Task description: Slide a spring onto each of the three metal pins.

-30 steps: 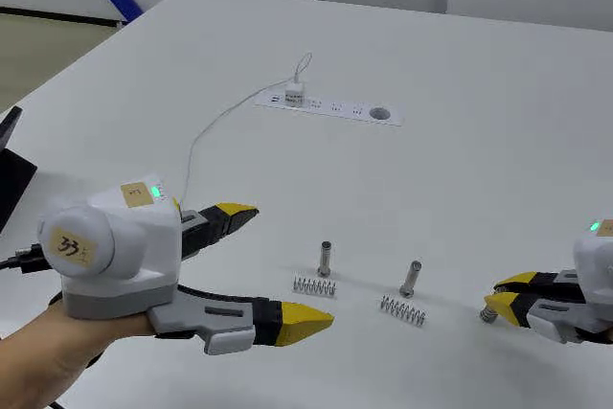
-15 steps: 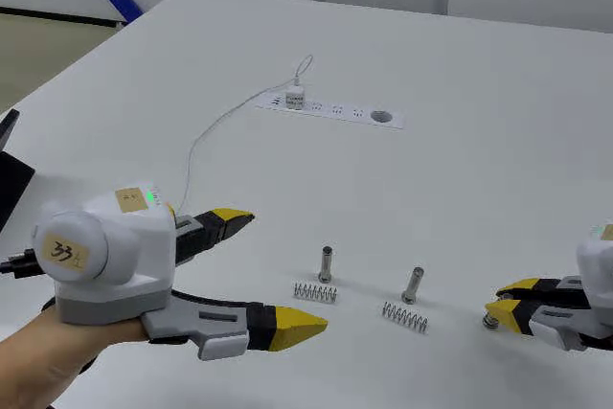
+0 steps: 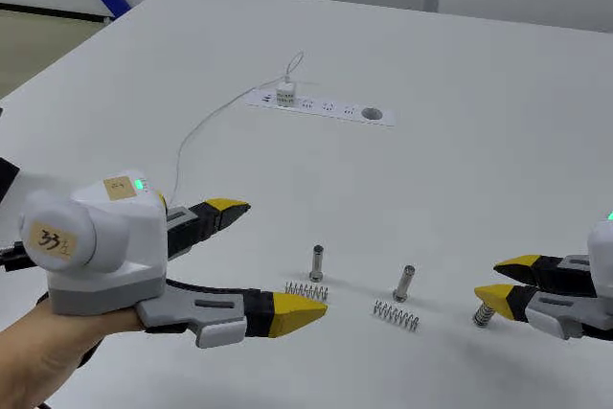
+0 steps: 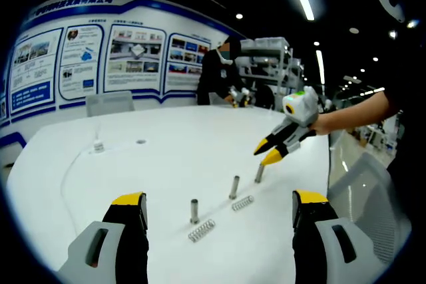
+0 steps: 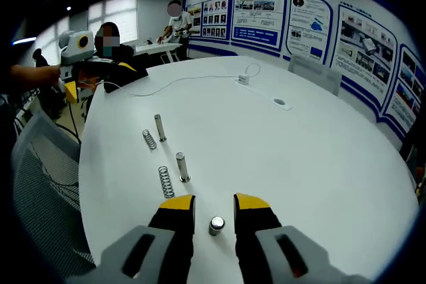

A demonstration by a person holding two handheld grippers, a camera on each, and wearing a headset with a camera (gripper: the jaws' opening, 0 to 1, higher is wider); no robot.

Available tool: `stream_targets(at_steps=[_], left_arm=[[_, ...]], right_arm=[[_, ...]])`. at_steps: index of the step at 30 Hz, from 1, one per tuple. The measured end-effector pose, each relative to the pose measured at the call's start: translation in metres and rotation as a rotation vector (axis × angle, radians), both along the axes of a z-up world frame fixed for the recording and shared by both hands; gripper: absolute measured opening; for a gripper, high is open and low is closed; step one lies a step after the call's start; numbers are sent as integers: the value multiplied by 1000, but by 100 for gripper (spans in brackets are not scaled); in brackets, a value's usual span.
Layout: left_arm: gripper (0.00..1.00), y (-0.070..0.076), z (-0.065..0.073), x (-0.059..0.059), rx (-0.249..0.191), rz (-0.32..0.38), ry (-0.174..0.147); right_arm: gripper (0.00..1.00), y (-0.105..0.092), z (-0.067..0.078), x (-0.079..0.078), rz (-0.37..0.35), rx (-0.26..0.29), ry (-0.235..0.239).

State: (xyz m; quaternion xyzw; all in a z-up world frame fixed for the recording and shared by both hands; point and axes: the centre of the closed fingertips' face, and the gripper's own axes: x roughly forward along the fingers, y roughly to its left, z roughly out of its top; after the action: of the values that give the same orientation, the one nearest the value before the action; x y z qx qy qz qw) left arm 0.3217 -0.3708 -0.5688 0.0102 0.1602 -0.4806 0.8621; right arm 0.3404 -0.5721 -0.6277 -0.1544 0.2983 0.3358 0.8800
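Observation:
Two bare metal pins (image 3: 317,262) (image 3: 404,283) stand upright mid-table. A loose spring (image 3: 306,290) (image 3: 397,315) lies in front of each. A third pin (image 3: 484,314) at the right has a spring coiled round it. My right gripper (image 3: 503,280) is open, its yellow tips either side of that pin without touching; in the right gripper view the sprung pin (image 5: 216,225) stands free between the fingertips (image 5: 249,204). My left gripper (image 3: 268,258) hangs wide open left of the pins, holding nothing. The left gripper view has the pins (image 4: 194,211) (image 4: 234,187) and springs (image 4: 201,230) (image 4: 242,203) ahead.
A white power strip (image 3: 316,104) lies farther back with a charger (image 3: 284,95) plugged in and a thin cable (image 3: 187,155) trailing toward the left edge. A mesh chair (image 5: 40,184) stands beside the table. Other people (image 4: 219,74) work at a bench behind.
The right gripper's jaws have parted and drawn slightly back from the sprung pin, which now stands free. The left gripper has barely moved; the head camera shifted a little.

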Motion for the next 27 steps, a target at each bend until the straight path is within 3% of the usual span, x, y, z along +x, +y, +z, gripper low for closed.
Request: stream_targets(at_steps=[4, 8, 14, 19, 27], left_arm=[[91, 1, 4, 1, -30, 16, 7], [92, 3, 3, 0, -25, 16, 4], [92, 13, 6, 3, -40, 49, 10], [92, 18, 3, 3, -26, 57, 14], [92, 21, 8, 3, -59, 74, 18]], right_arm=[[24, 16, 3, -3, 43, 5, -8], [24, 26, 0, -5, 64, 5, 1], [24, 39, -7, -10, 97, 3, 14], [24, 50, -16, -13, 129, -18, 28], [24, 61, -26, -14, 158, -23, 59]])
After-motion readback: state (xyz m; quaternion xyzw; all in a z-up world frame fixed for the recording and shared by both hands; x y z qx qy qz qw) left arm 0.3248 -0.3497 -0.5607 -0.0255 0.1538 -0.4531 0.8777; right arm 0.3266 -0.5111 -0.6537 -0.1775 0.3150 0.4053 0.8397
